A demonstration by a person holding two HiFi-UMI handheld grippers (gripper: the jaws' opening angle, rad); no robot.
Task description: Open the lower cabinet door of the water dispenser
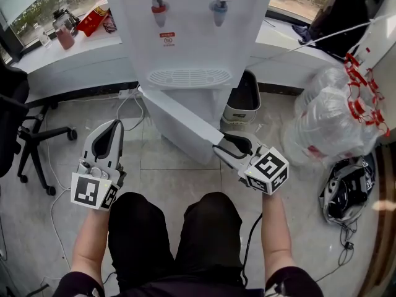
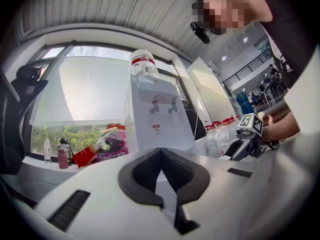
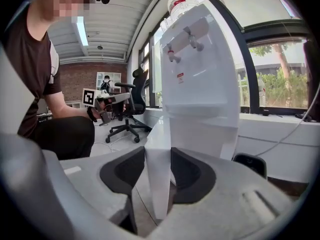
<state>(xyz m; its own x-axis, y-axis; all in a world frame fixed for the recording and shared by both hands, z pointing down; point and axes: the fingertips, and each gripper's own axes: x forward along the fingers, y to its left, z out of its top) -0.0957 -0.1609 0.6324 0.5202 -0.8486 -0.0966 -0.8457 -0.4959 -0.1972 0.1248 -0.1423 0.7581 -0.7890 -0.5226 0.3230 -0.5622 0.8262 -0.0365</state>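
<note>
The white water dispenser [image 1: 185, 36] stands at 12 o'clock from the person. Its lower cabinet door [image 1: 182, 116] already hangs out, slanting toward 4 o'clock. The right tongs [image 1: 218, 147] pinch the free edge of that door, one pad on each side. The left tongs [image 1: 116, 124] wait at 8 o'clock, closed and holding nothing. To do this step well, I think the right tongs should keep a firm pinch and pull in a round path, the way the door swings on its hinge. A straight tug might slip off or drag the dispenser. I count one dispenser, one door, two tongs and two taps, a red tap [image 1: 159, 8] and a blue tap [image 1: 218, 7]. One black bin [image 1: 242, 98] sits at 1 o'clock.
</note>
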